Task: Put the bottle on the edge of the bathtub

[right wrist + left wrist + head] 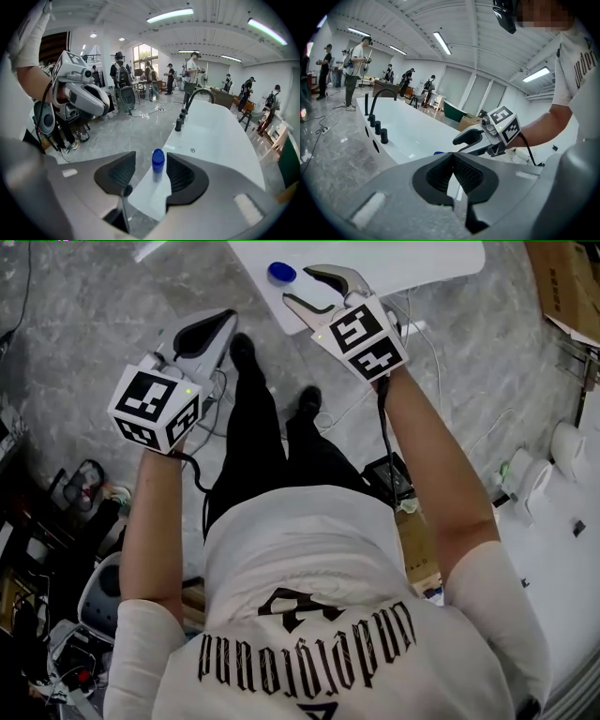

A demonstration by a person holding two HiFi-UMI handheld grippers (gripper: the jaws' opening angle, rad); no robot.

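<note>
My right tongs [151, 174] stand wide open and hold nothing. In the right gripper view the bottle [158, 165], blue cap up, shows in the gap between the pads, closer to the right-hand one, and neither pad touches it. It stands upright on the white edge of the bathtub [220, 136], near its corner. In the head view it sits at top centre, just beyond my jaw tips. My left tongs [452, 169], at the left, are closed on nothing.
</note>
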